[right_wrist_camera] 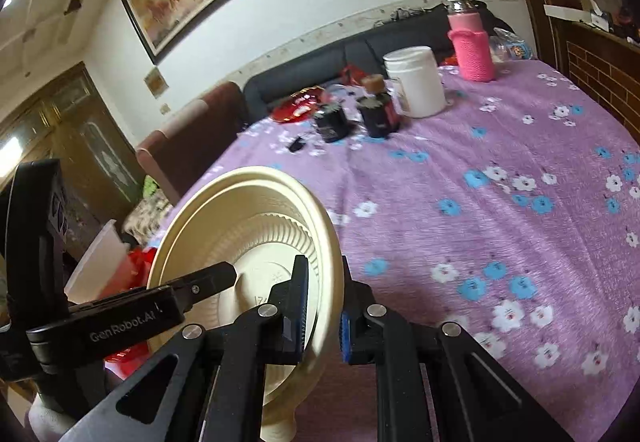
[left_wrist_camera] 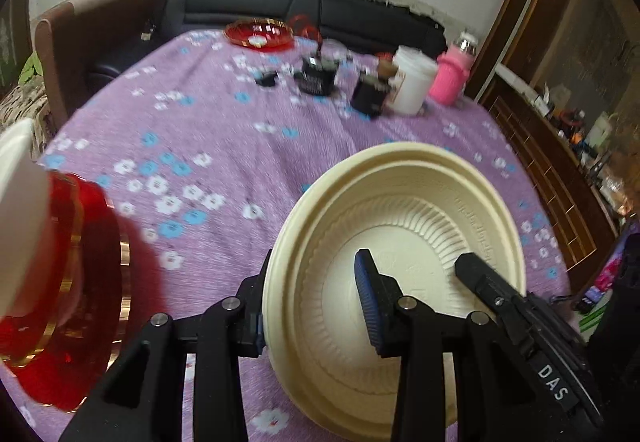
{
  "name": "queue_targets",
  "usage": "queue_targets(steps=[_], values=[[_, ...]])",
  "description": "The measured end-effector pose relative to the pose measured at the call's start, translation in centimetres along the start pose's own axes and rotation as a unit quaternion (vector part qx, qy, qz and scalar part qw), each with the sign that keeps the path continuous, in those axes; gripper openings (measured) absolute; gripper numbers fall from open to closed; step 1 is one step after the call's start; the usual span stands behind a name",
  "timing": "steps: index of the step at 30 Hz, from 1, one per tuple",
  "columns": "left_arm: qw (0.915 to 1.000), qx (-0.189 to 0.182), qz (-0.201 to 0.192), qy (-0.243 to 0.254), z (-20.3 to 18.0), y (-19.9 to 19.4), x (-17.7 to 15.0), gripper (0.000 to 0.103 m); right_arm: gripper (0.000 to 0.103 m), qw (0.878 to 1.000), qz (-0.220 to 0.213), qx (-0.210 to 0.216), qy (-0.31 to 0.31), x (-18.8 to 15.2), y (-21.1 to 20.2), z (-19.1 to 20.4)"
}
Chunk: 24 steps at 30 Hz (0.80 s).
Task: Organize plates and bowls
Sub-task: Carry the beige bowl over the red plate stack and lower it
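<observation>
A cream ribbed plastic bowl point(left_wrist_camera: 400, 210) fills the lower right of the left wrist view, over the purple flowered tablecloth point(left_wrist_camera: 224, 130). My left gripper point(left_wrist_camera: 316, 306) is shut on its left rim, one finger outside and the blue pad inside. The right gripper's finger point(left_wrist_camera: 480, 278) reaches in from the right. In the right wrist view the same bowl point(right_wrist_camera: 240, 226) stands tilted, and my right gripper point(right_wrist_camera: 324, 314) is shut on its right rim. The left gripper's finger point(right_wrist_camera: 208, 278) pokes into it. A red gold-rimmed plate point(left_wrist_camera: 80, 282) with a white cup point(left_wrist_camera: 16, 202) lies at left.
At the far side of the table stand a second red plate point(left_wrist_camera: 260, 34), two dark jars point(left_wrist_camera: 316, 78), a white tub point(left_wrist_camera: 412, 82) and a pink bottle point(left_wrist_camera: 452, 78). A brown chair point(left_wrist_camera: 96, 26) and a black sofa point(left_wrist_camera: 304, 10) stand behind the table. A wooden cabinet point(left_wrist_camera: 560, 146) runs along the right.
</observation>
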<state>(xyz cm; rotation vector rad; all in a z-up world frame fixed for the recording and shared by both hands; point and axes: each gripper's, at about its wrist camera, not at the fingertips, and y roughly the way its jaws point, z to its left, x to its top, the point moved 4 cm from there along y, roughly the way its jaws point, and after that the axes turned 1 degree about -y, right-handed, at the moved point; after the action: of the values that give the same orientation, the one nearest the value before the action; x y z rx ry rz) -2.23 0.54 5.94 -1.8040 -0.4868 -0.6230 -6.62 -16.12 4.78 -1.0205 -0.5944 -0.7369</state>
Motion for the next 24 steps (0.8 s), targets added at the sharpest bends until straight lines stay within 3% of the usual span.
queue_targets(steps=[5,14,24], values=[[0.9991,-0.008,-0.039,-0.017,2.2,-4.6,0.7,0.036,0.014,0.999,-0.002,0.032,-0.001,0.5,-1.1,3.7],[0.993,-0.014,-0.101,-0.06,7.5,-12.1,1.2,0.036,0.014,0.996,-0.025,0.053,-0.072,1.3,-3.2,12.9],[0.9819,0.037,-0.163,-0.088,14.0,-19.0,2.1,0.038,0.014,0.987,-0.029,0.092,-0.13,2.3,-2.9,22.4]])
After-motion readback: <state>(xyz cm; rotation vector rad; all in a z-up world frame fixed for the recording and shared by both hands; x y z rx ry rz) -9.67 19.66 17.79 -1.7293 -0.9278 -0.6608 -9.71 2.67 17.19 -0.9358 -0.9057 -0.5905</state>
